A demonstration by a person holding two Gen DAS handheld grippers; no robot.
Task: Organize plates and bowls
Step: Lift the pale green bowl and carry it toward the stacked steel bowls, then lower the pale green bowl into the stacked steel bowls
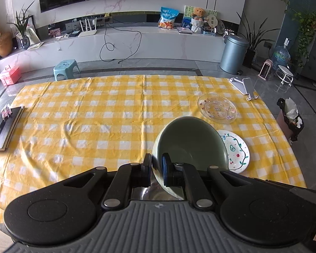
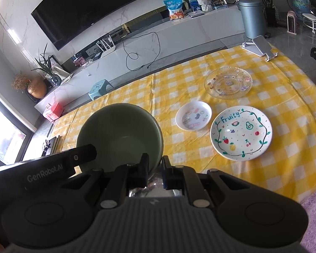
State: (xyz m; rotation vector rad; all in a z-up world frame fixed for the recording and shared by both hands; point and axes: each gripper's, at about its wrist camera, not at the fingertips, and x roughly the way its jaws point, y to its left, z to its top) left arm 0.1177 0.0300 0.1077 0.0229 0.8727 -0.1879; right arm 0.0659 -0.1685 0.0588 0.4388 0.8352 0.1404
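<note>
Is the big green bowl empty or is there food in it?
Empty. Both views look into the green bowl and show only its bare green inside.

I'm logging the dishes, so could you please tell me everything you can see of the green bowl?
The green bowl is deep, round and matte sage inside, with a shiny metal-looking outside near the rim. It is empty, tilted and held above the checked cloth, with the left gripper and right gripper each shut on its rim.

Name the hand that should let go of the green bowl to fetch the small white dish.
Right, probably. Both grippers clamp the green bowl rim; the right gripper sees the small white dish just beyond it, while the bowl blocks it from the left gripper.
</note>
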